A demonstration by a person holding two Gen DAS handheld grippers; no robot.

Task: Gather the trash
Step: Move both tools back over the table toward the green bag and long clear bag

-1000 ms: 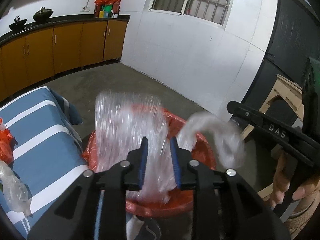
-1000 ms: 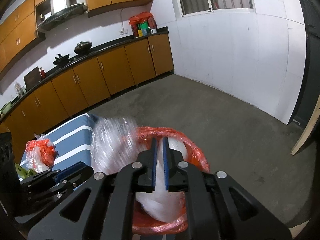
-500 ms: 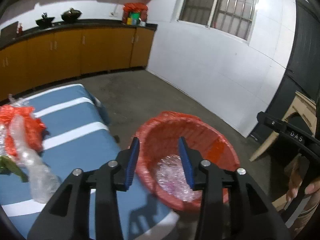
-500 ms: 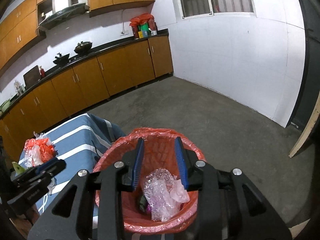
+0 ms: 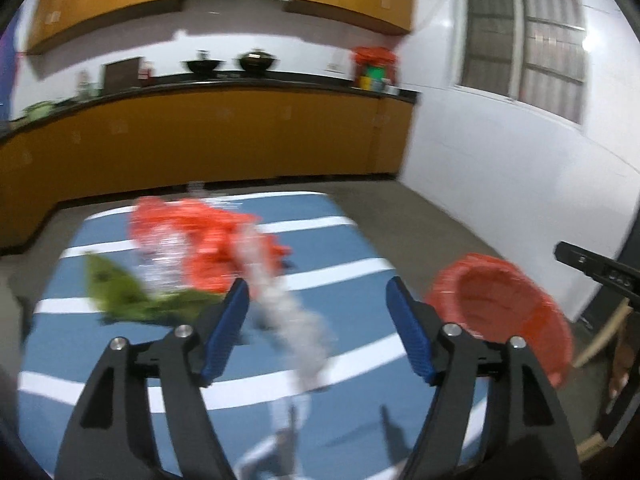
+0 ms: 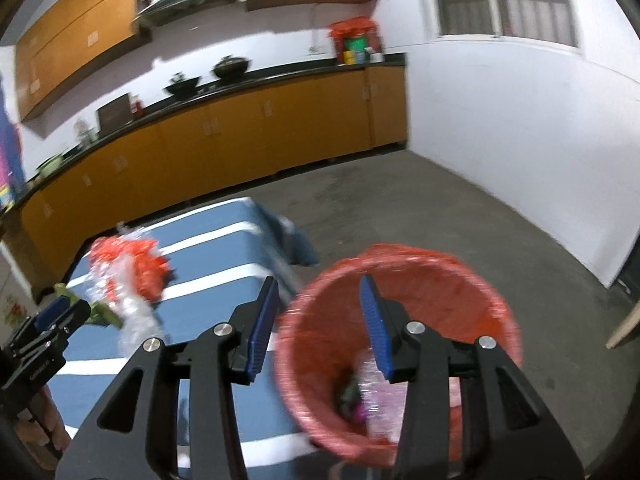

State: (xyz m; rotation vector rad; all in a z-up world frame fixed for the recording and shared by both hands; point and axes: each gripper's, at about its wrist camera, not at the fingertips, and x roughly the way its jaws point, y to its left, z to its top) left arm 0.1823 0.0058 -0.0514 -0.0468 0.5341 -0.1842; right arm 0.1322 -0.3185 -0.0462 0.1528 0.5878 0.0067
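Your left gripper (image 5: 316, 330) has just been opening, jaws spread and empty, above the clear plastic wrap (image 5: 288, 316). Your right gripper (image 6: 318, 322), also opening and empty, hangs over the red-lined bin (image 6: 400, 264).

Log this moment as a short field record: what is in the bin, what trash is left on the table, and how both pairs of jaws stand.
bin: red-lined bin beside the table, clear plastic wrap inside
table: blue striped cloth
trash left: red plastic bag, clear plastic bag, green wrapper
left gripper: jaws have just been opening, nothing between them
right gripper: jaws have just been opening, empty, over the bin's near rim
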